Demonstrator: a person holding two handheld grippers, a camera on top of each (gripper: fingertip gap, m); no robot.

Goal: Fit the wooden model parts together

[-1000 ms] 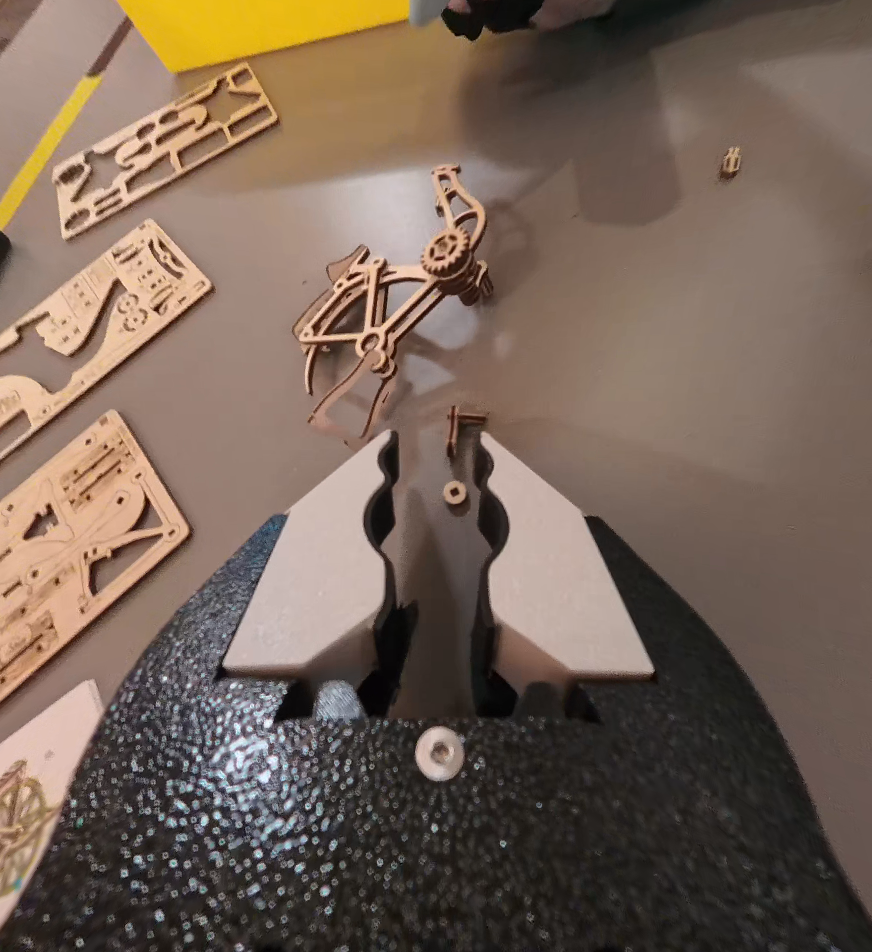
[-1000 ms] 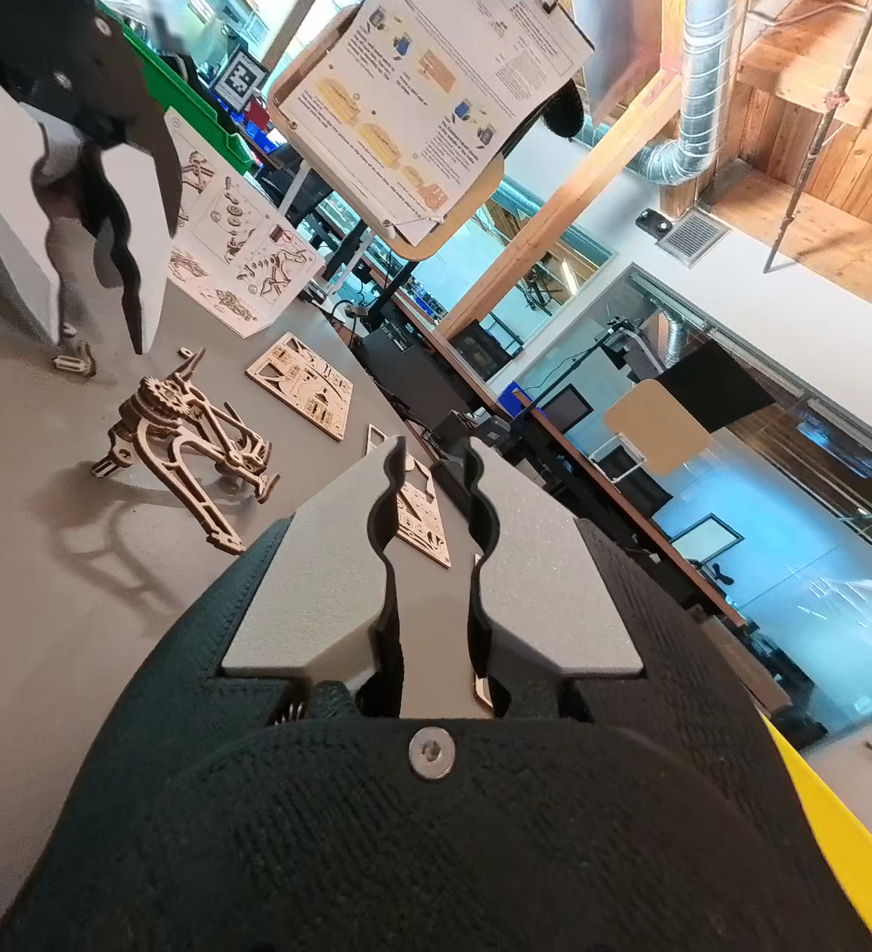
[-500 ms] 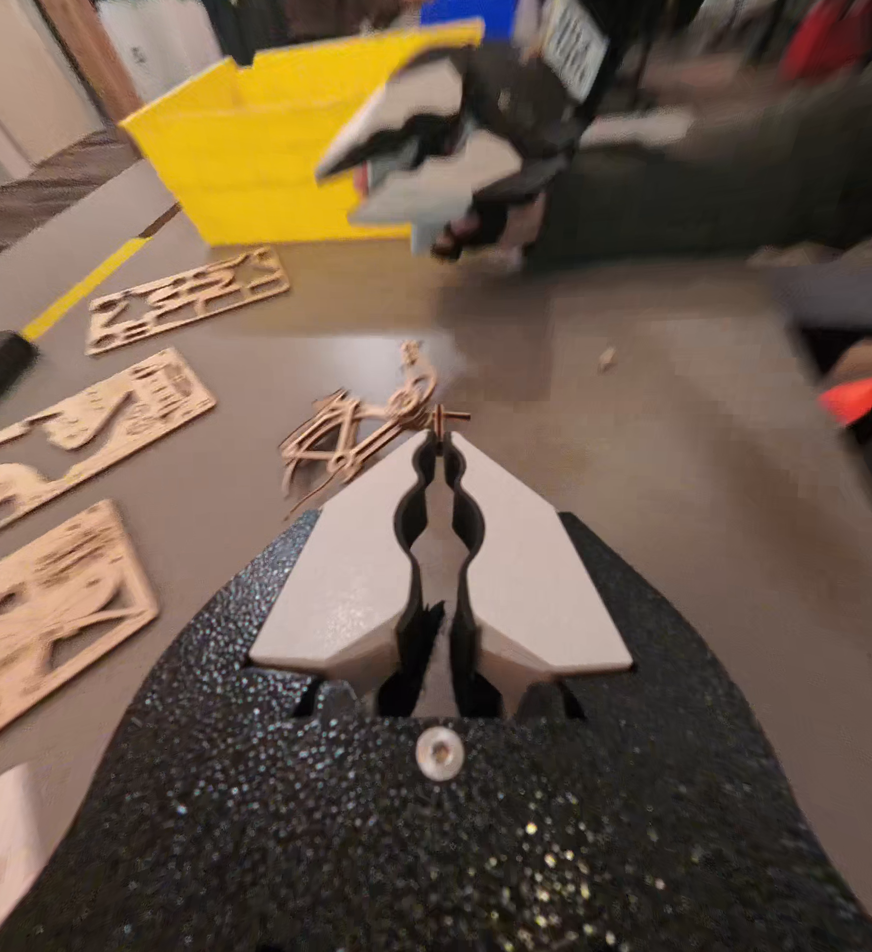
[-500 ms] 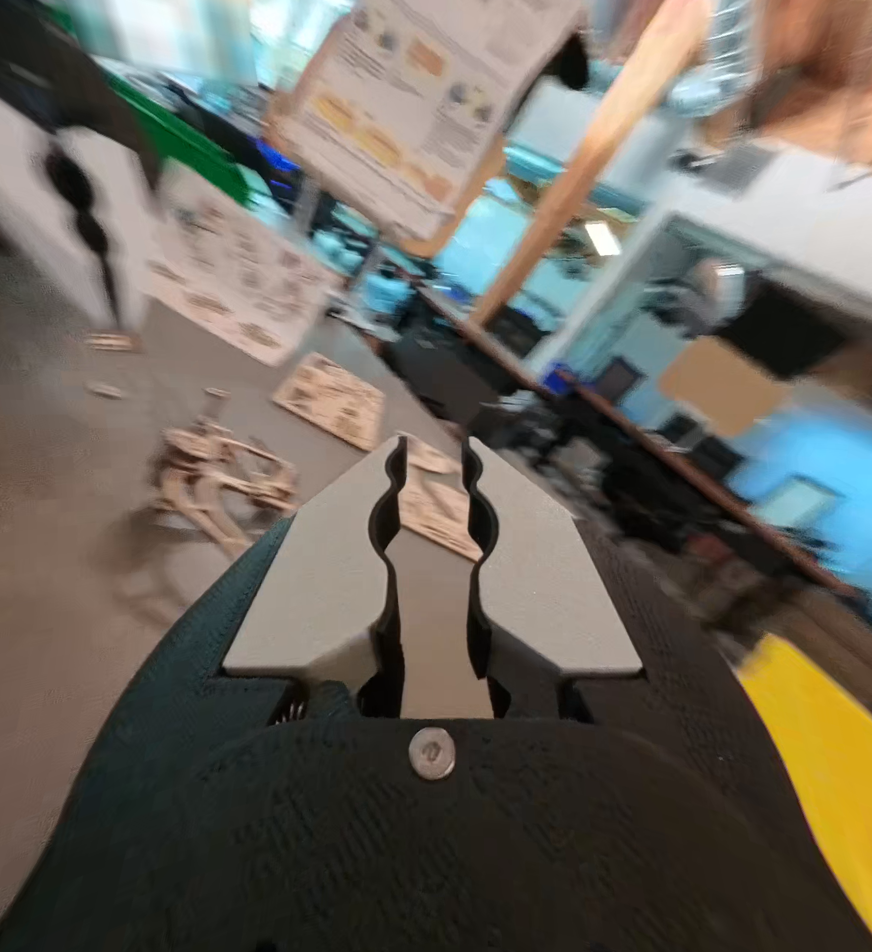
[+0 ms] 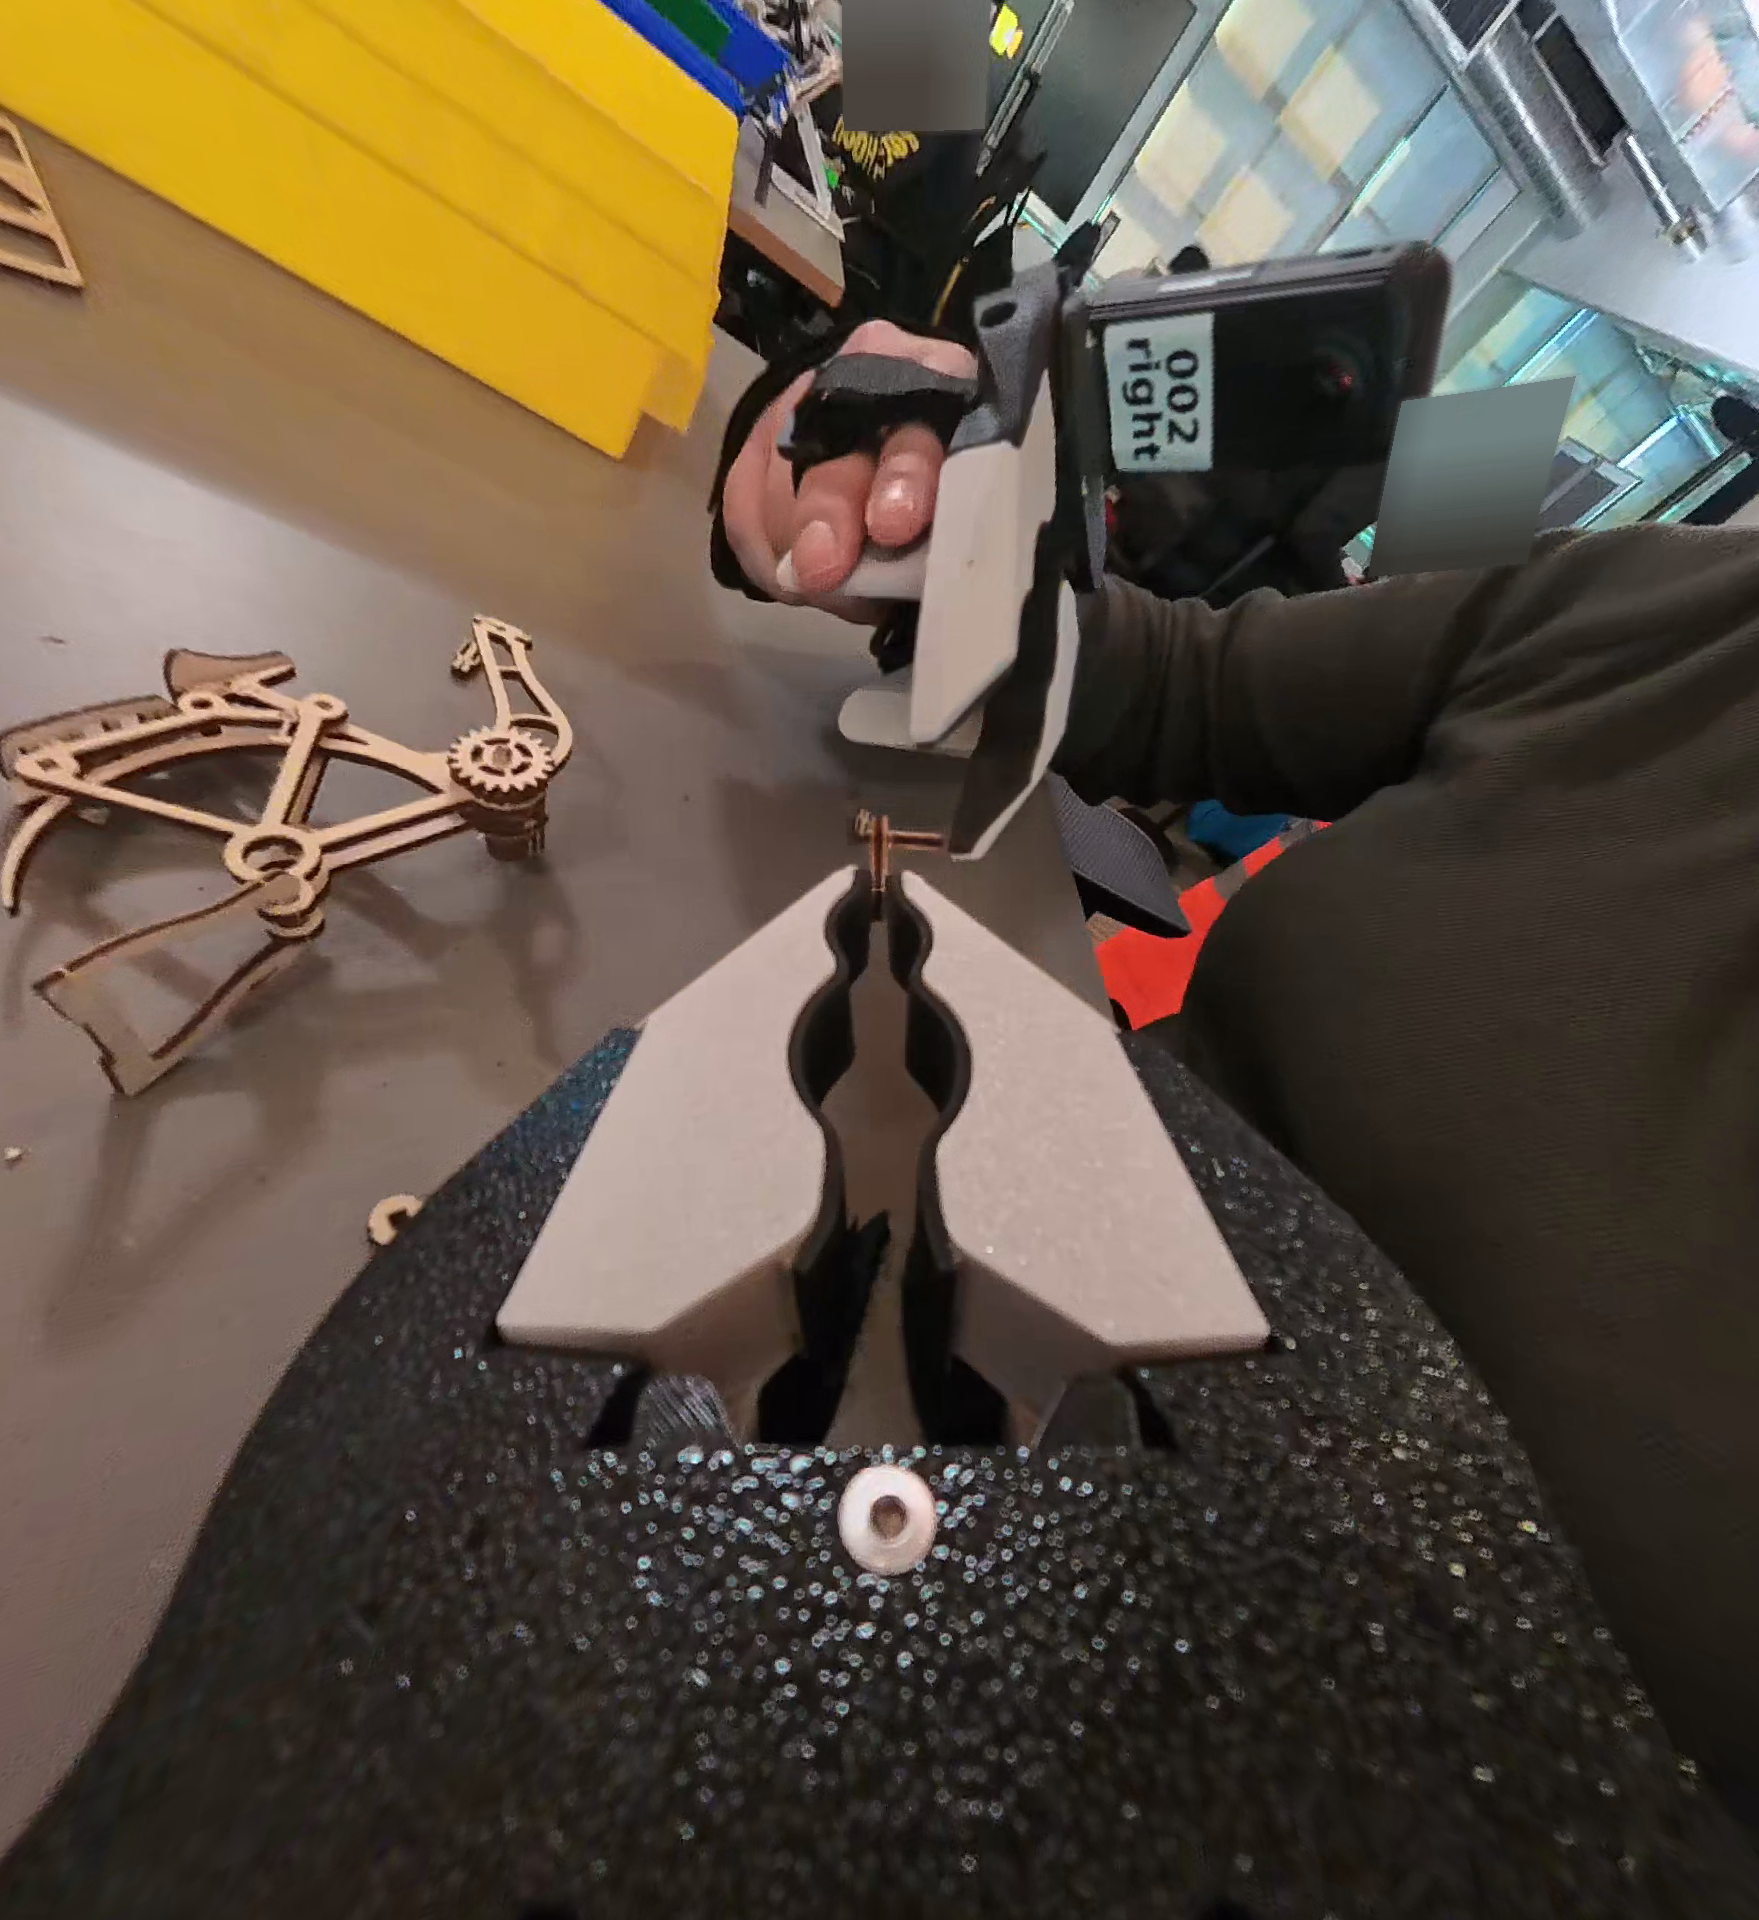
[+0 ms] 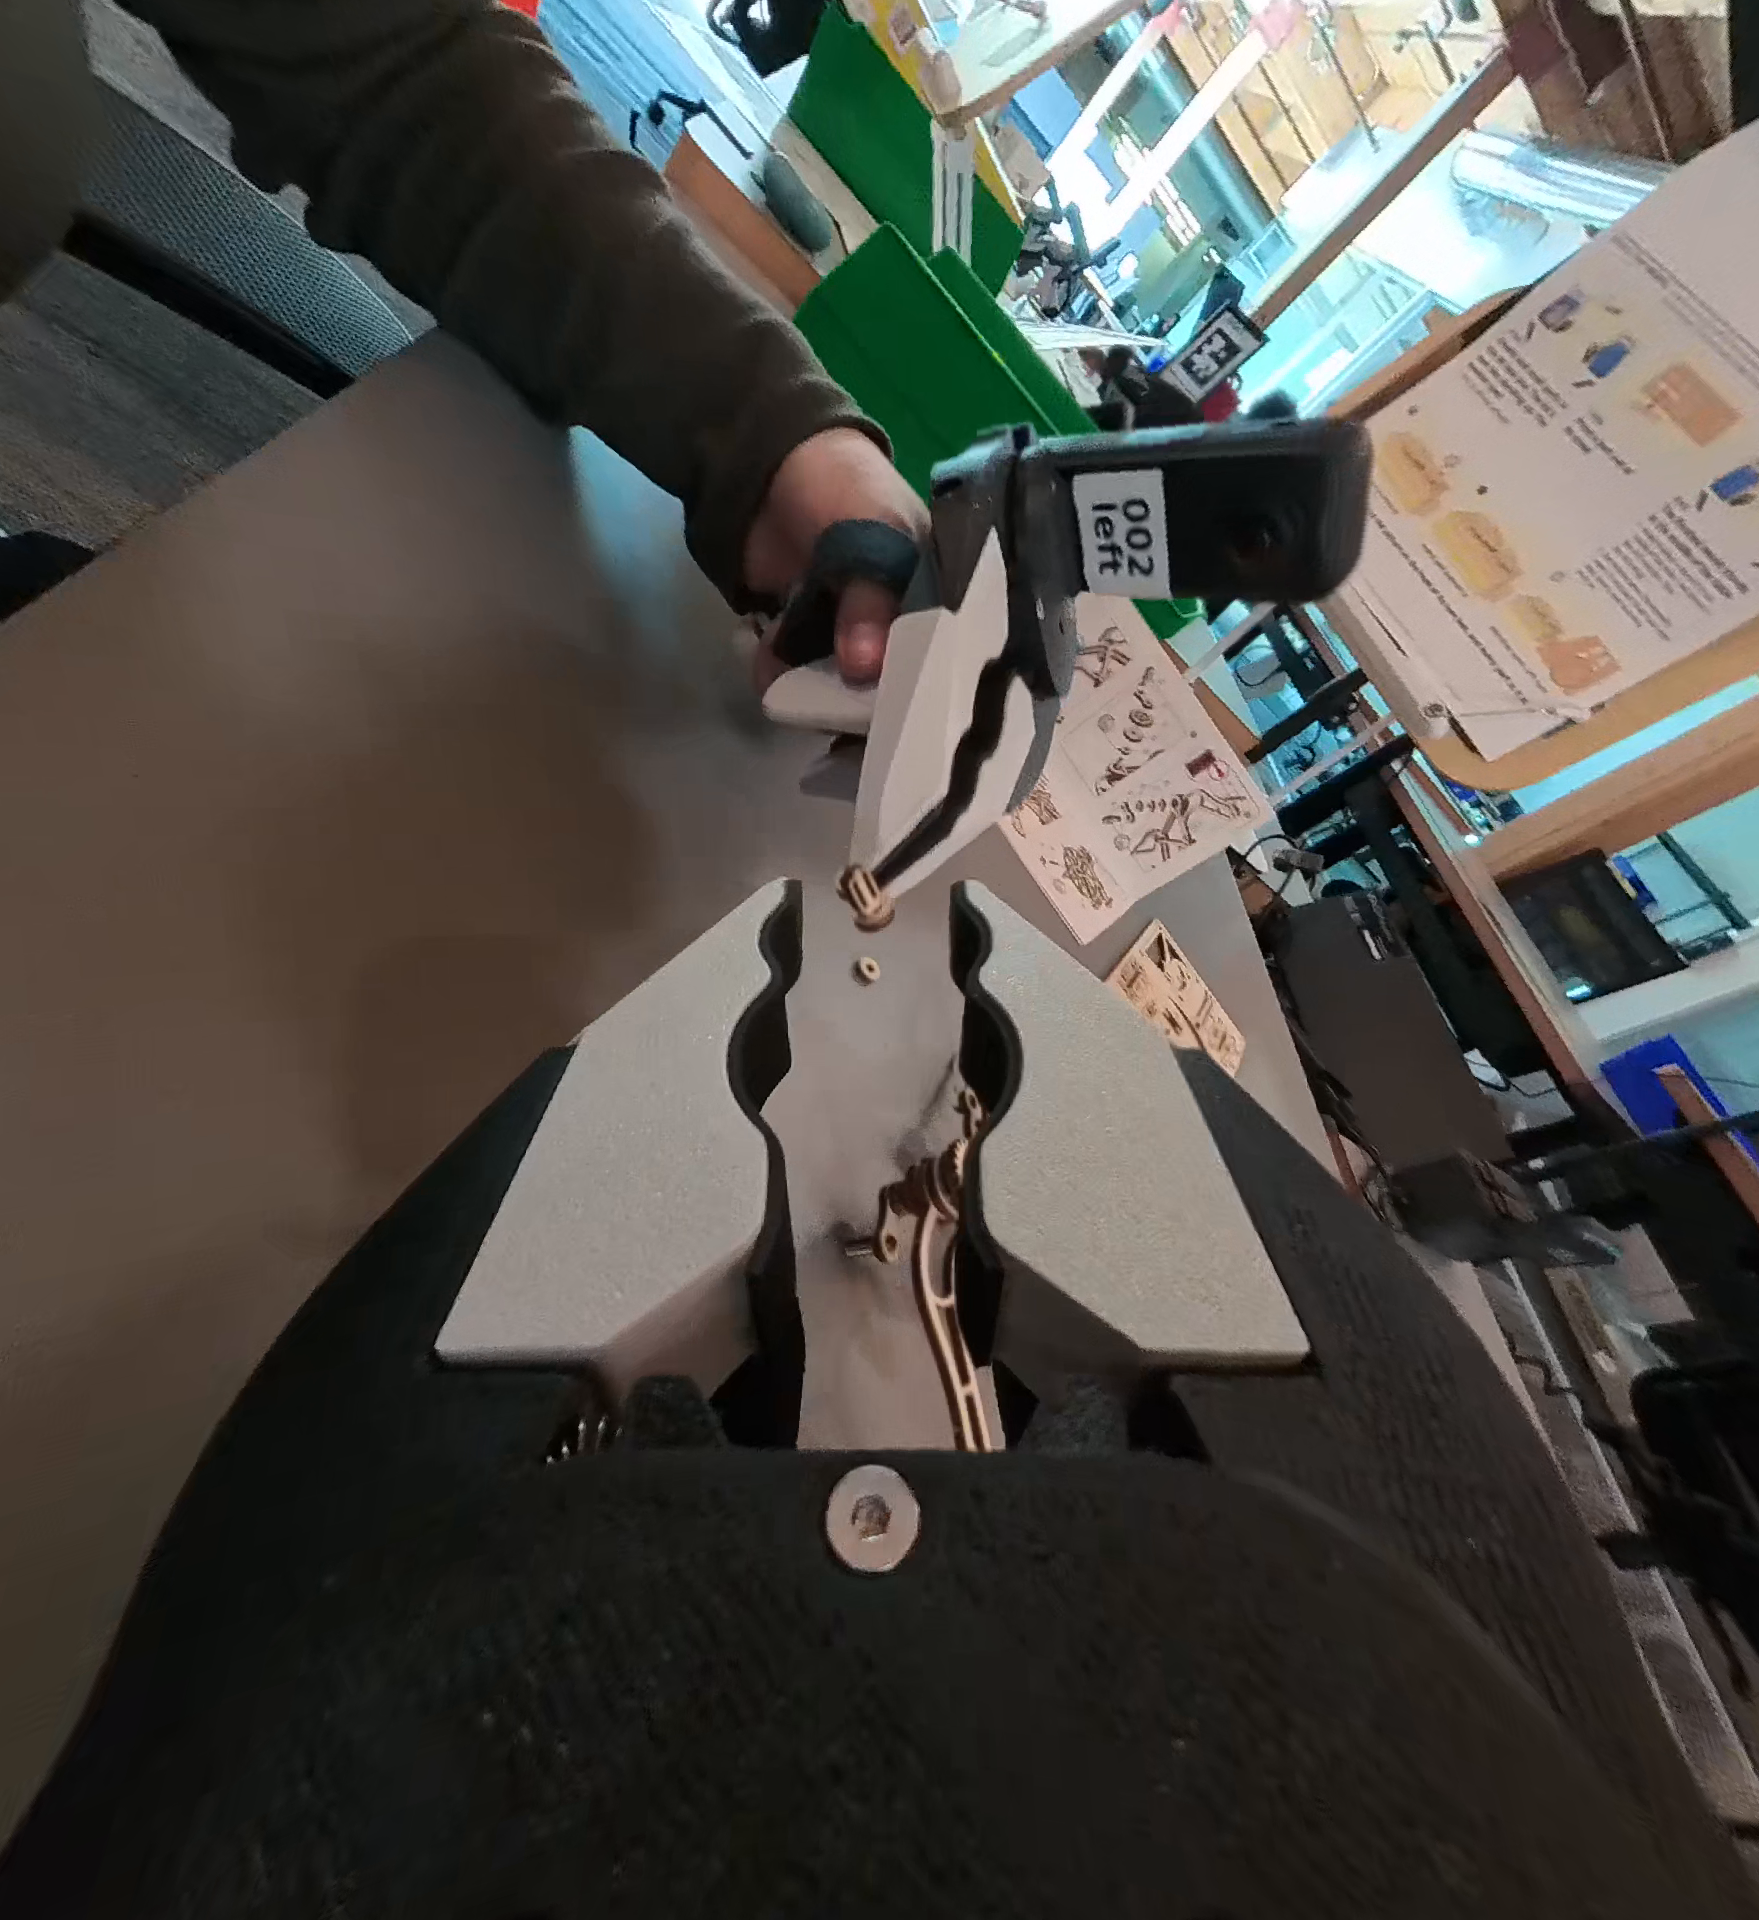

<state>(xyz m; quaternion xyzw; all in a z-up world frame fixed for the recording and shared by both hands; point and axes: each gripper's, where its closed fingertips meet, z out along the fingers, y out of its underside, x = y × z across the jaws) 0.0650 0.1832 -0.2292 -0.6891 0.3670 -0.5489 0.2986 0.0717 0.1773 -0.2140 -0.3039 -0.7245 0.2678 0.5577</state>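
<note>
Left gripper (image 5: pixel 883 896) clamped at the very tips on a small wooden pin piece (image 5: pixel 880 844), lifted clear of the table (image 5: pixel 335 520). Piece pokes out past the tips with a short cross peg pointing sideways toward the right gripper (image 5: pixel 963 847), whose tips sit just beside that peg end; contact not resolvable

Seen from the right wrist: right gripper (image 6: pixel 875 904) open, nothing between its fingers. Pin piece (image 6: pixel 867 896) sits right at the mouth of that gap, slightly toward its left finger, held by left gripper (image 6: pixel 880 883) coming in from above and ahead. Small loose wooden washer (image 6: pixel 864 970) lying on the table just below the piece, inside the span of the open fingers

Key relation: piece directly ahead of the right gripper, near centreline, long axis roughly along the left fingers and across the right gripper's approach. Right clearly the free one for the next grab. Likely next call: close on the peg end or drop to the washer; can't tell which

Pose: the two grippers nearly nose to nose, left one pitched steeply down, person's hand (image 6: pixel 833 540) on its handle, sleeve behind. Right hand (image 5: pixel 823 488) wrapped on its own handle, gripper angled down and inward

Partly built bicycle frame (image 5: pixel 283 790) resting on the table well to the left, apart from both grippers. Yellow bin (image 5: pixel 387 187) behind it. Instruction sheet (image 6: pixel 1135 790) beyond the left gripper

Risk: tip-only pinch, so a side push could twist the piece out
</note>
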